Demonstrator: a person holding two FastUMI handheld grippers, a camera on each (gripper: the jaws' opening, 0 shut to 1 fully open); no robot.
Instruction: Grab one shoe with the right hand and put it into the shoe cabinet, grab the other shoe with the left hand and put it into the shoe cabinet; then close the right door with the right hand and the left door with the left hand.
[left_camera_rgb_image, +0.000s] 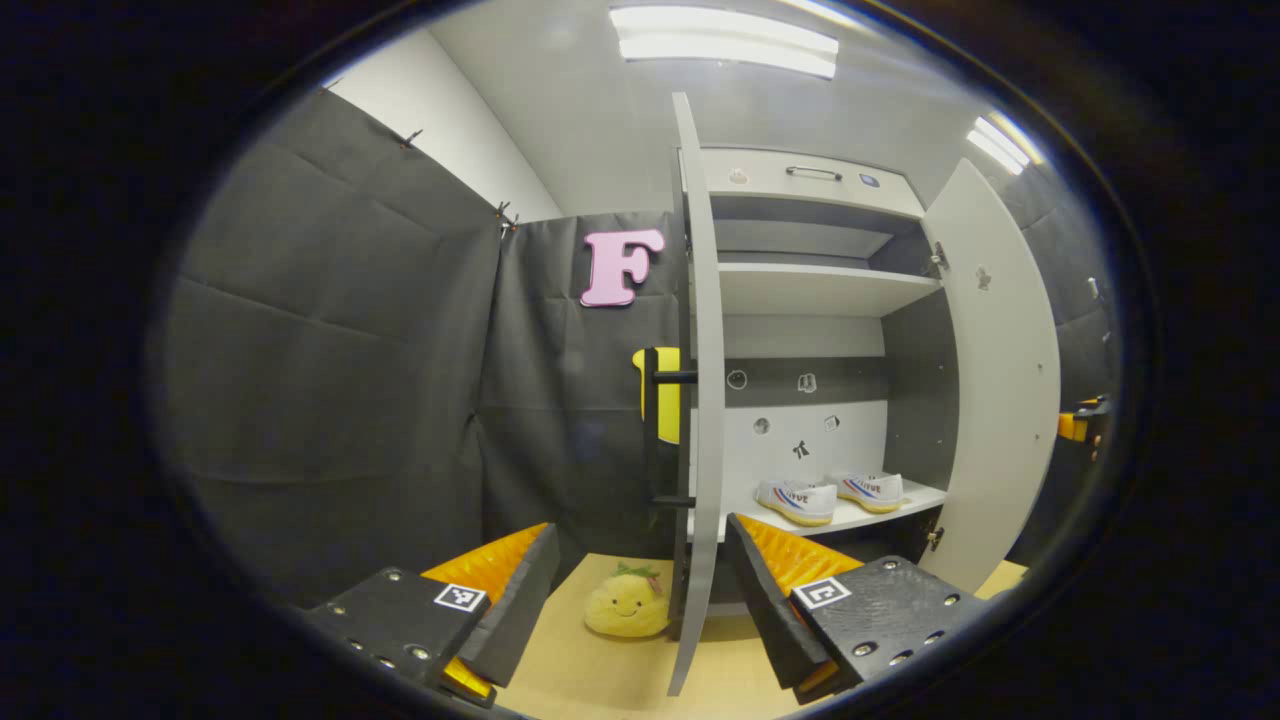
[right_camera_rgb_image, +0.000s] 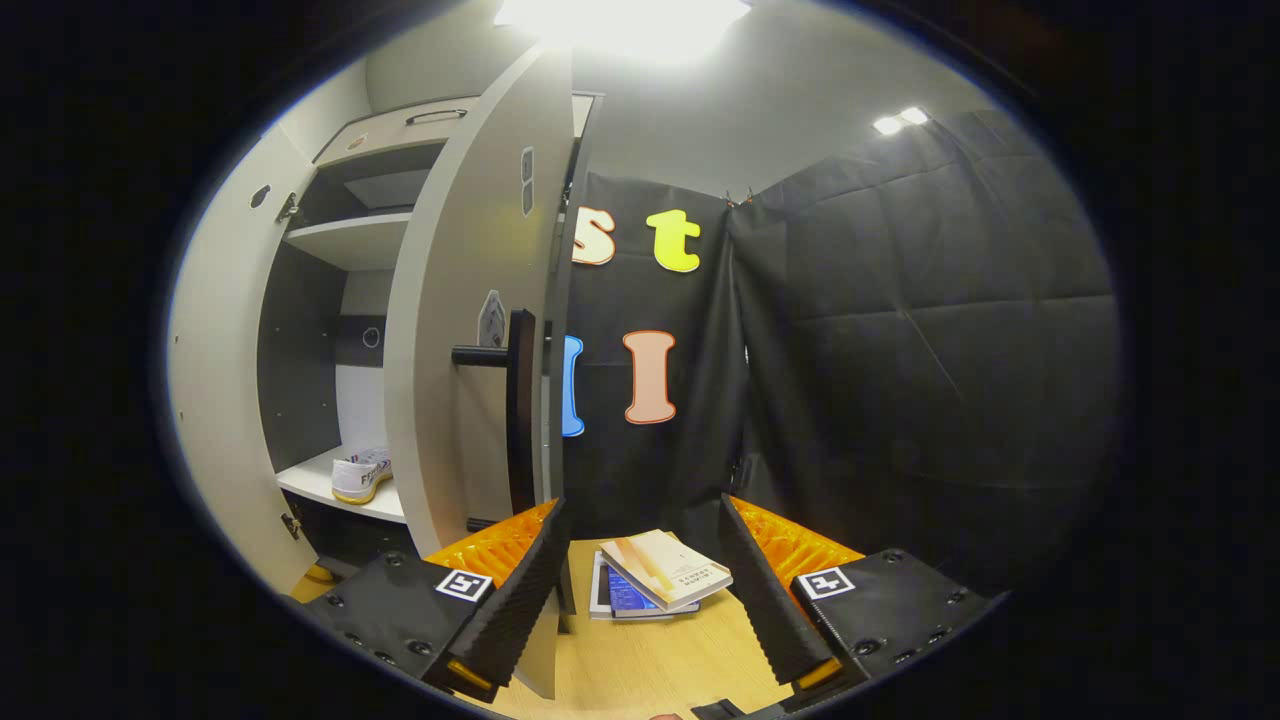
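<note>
White shoes (left_camera_rgb_image: 830, 495) sit on cabinet shelf (left_camera_rgb_image: 880, 515), both doors open; L tongs (left_camera_rgb_image: 640, 610) & R tongs (right_camera_rgb_image: 645, 600) apart.

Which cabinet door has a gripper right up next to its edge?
The left door: its edge stands between the open fingers of the left gripper. The right door swings wide open farther off. Both white shoes already sit on the shelf.
</note>
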